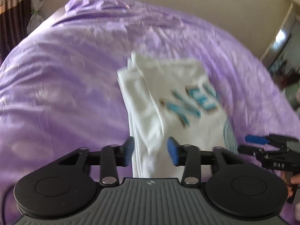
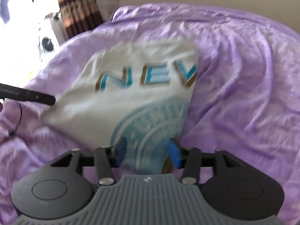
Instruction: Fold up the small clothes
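Folded white tee (image 1: 168, 101) on purple bedspread (image 1: 65, 75), centre of both views.
Left gripper (image 1: 151, 152) & right gripper (image 2: 148, 154): jaws apart astride tee's near edge, pads not pressing.

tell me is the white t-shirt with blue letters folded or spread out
Folded: the white t-shirt with blue letters shows stacked layers along its left edge, on the purple bedsheet.

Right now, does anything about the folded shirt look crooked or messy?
Slightly. The white shirt lies askew on the purple bedsheet, its layered left edge uneven, the blue lettering cut off at the fold. Nothing looks damaged.
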### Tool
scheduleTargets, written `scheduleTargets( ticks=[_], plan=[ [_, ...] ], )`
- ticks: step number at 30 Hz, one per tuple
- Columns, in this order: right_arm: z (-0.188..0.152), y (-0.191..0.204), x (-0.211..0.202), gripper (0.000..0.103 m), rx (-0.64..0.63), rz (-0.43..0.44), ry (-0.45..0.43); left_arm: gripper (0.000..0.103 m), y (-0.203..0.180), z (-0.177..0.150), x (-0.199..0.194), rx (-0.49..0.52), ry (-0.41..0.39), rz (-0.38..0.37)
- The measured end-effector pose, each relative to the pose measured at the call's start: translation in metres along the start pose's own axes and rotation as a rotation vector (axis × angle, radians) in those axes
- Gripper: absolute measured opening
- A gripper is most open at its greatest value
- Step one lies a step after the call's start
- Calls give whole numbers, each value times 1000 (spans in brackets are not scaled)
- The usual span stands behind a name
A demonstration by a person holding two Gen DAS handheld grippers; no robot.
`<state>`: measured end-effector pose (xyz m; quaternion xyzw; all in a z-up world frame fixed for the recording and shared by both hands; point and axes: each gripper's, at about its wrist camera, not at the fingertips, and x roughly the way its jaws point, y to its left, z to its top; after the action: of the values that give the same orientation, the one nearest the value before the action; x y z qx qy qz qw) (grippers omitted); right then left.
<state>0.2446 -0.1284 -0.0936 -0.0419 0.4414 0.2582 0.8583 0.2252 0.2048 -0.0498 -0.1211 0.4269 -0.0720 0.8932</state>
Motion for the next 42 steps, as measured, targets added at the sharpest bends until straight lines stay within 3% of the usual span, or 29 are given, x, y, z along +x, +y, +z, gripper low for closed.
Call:
scheduleTargets(
  ticks=[1, 3, 6, 14, 24, 25, 28, 30, 32, 33, 36, 42],
  plan=[
    [7, -4, -2, 56, 10, -1, -17, 60, 4, 6, 1, -19, -17, -13],
    [22, -15, -1, 72, 50, 2, -39, 68, 17, 22, 11, -83, -33, -61],
    [40, -35, 6, 80, 135, 23, -61, 76, 33, 39, 33, -169, -64, -96],
    [68, -92, 60, 79, 418, 171, -67, 78, 61, 52, 99, -245, -54, -130],
    [73, -132, 136, 73, 600, 327, -30, 77, 85, 57, 154, -327, -77, -261],
    [75, -133, 141, 71, 605, 340, -37, 77, 86, 59, 158, -333, -79, -273],
    [82, -134, 154, 59, 623, 358, -36, 59, 89, 63, 164, -355, -76, -293],
    [84, -135, 162, 44, 632, 352, -29, 36, 91, 64, 163, -377, -69, -297],
    [84, -137, 163, 31, 635, 345, -31, 29, 89, 65, 158, -379, -76, -291],
    [83, -138, 159, 22, 639, 345, -36, 26, 84, 66, 153, -362, -89, -284],
    [85, -134, 143, 14, 622, 341, -70, 23, 65, 71, 132, -305, -137, -256],
    [107, -95, 90, 12, 433, 209, -134, 21, 18, 76, 75, -173, -219, -187]
  ],
)
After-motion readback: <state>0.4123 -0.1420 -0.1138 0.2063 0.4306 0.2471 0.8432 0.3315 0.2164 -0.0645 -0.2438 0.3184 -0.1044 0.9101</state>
